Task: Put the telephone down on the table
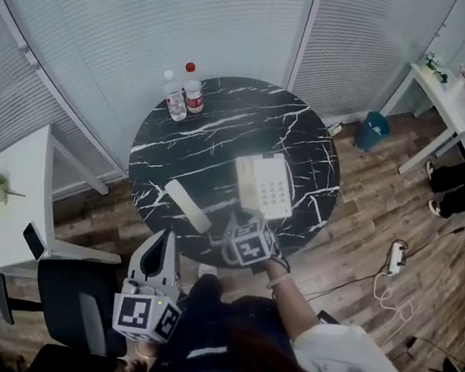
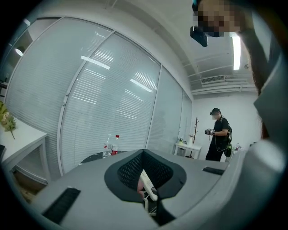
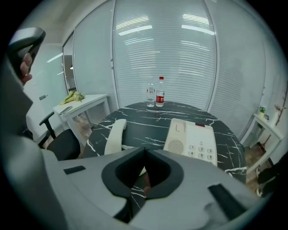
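Observation:
The cream telephone base (image 1: 264,186) (image 3: 194,141) lies flat on the round black marble table (image 1: 224,127), right of its middle. Its white handset (image 1: 187,205) (image 3: 114,135) lies off the cradle on the table, to the left of the base. My right gripper (image 1: 233,225) (image 3: 145,150) hovers over the table's near edge, just in front of the base. Its jaws are shut with nothing between them. My left gripper (image 1: 163,236) (image 2: 144,152) is lower left, off the table and short of the handset. It is also shut and holds nothing.
Two water bottles (image 1: 184,94) (image 3: 155,95) stand at the table's far edge. A white side table (image 1: 3,197) and a black chair (image 1: 74,304) are at the left. A bin (image 1: 371,130), a white desk (image 1: 444,92) and a power strip (image 1: 395,257) are at the right. A person (image 2: 219,134) stands beyond.

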`<state>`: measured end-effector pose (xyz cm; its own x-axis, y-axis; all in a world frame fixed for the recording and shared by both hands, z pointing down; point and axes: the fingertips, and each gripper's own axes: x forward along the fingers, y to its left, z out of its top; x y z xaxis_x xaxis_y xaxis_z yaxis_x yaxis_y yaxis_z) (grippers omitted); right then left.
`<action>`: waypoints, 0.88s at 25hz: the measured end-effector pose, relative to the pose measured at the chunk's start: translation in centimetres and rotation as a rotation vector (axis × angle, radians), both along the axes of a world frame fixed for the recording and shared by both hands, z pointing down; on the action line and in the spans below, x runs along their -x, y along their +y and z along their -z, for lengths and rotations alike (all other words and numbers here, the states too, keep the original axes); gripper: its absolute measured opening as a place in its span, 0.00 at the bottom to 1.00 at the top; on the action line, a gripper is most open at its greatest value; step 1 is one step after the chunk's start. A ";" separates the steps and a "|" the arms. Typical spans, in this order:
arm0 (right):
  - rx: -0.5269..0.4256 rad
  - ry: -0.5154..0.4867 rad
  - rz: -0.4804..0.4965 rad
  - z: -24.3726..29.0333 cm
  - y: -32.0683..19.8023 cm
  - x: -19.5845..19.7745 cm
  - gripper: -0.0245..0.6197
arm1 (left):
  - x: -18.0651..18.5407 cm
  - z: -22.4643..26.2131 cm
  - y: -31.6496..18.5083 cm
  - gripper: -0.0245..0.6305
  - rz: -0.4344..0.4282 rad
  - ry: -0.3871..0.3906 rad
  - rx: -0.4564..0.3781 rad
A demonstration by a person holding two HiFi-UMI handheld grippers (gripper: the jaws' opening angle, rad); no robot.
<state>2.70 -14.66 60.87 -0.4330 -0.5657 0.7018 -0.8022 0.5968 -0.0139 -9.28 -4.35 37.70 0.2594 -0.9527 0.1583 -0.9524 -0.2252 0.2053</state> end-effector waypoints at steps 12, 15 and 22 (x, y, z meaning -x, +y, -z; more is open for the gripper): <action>-0.093 -0.015 -0.019 2.4 4.5 -6.6 0.04 | -6.3 -0.4 4.4 0.05 -0.044 -0.004 -0.003; -0.106 -0.018 -0.034 2.7 5.4 -8.3 0.04 | -7.8 -0.1 5.5 0.05 -0.058 -0.008 -0.014; -0.173 -0.081 -0.074 5.1 7.7 -10.4 0.04 | -10.0 0.2 8.0 0.05 -0.074 -0.012 -0.015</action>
<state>13.12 -7.01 55.81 -0.4366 -0.7073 0.5559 -0.8447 0.5350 0.0173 0.67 3.62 37.54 0.3273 -0.9333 0.1478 -0.9354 -0.2980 0.1902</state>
